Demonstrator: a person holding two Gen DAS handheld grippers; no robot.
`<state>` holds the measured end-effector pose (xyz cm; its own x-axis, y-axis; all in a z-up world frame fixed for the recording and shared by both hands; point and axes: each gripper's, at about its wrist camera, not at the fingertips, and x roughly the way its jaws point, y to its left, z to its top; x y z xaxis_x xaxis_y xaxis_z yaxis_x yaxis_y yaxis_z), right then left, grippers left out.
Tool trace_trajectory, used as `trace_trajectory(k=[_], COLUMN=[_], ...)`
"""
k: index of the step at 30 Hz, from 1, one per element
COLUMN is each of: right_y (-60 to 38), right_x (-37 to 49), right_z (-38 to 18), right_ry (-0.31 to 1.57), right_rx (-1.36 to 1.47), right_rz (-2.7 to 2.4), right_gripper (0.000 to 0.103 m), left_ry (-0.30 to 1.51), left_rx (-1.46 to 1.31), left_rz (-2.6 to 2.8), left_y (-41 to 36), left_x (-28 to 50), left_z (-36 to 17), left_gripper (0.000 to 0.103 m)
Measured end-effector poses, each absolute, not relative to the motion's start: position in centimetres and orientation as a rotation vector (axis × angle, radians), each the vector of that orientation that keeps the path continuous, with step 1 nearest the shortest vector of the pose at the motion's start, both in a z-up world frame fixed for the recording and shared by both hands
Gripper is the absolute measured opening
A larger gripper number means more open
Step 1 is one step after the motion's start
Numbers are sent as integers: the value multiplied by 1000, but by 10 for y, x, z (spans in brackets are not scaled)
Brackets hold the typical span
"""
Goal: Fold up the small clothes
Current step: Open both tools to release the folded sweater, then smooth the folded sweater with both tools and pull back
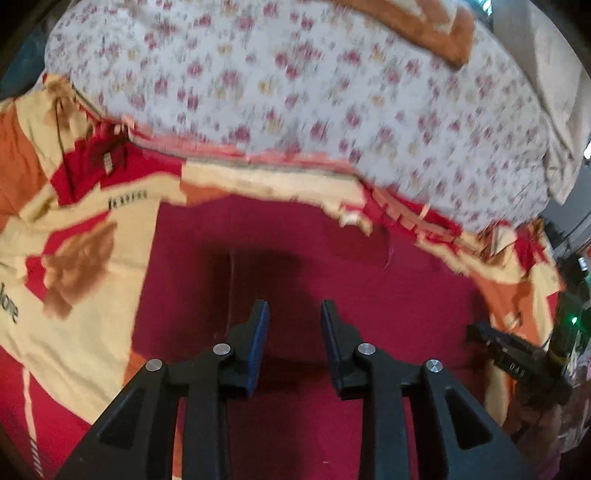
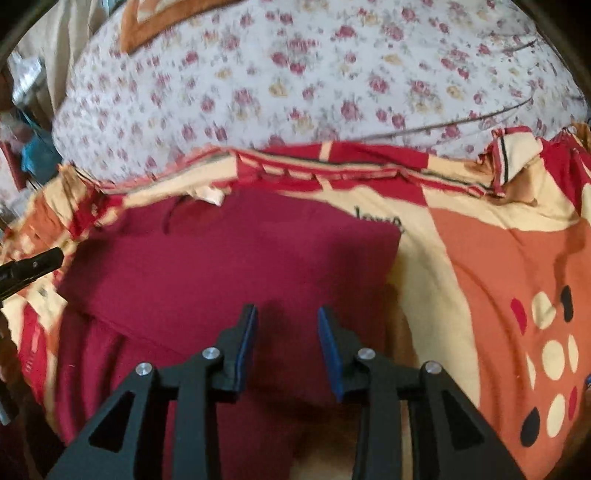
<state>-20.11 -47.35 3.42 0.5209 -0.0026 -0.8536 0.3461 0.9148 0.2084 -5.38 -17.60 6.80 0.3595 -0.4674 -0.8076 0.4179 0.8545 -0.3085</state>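
Note:
A dark red garment (image 1: 369,277) lies flat on the bed. In the right wrist view its top layer (image 2: 240,258) looks folded over, with a straight right edge. My left gripper (image 1: 294,308) hovers over the middle of the garment, its blue pads (image 1: 260,332) apart with nothing between them. My right gripper (image 2: 287,312) is over the garment's lower right part, open, with only cloth seen below the gap. Each gripper shows in the other's view, the right gripper (image 1: 517,354) at the garment's right edge and the left gripper (image 2: 33,266) at its left edge.
The garment rests on a bedsheet (image 2: 498,277) patterned in cream, orange and red, which also shows in the left wrist view (image 1: 74,332). Behind it lies a bulky white floral quilt (image 1: 295,92) (image 2: 295,92). An orange-brown cloth (image 1: 424,26) sits at the far back.

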Motion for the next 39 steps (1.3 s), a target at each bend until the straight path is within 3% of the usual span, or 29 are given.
trace_trajectory(k=[4,19,24,39], right_y=[-476,-463,-458,-428], right_x=[-200,-223,-251,-338], right_z=[29,45,67,52], right_ry=[992,1013,959,1059], right_rx=[393,379,424,479], right_rz=[-212,-235,-199,-119], right_gripper=[35,36,55,63], left_ry=[1119,1099,1087,1125], left_rx=[-41,-26,-37,7], left_rz=[-545,-531,-551,-544], left_y=[-174,-169,-149,-93], left_x=[-47,-63,-87,-166], left_z=[38,58,74,66], left_gripper=[8,8,10,12])
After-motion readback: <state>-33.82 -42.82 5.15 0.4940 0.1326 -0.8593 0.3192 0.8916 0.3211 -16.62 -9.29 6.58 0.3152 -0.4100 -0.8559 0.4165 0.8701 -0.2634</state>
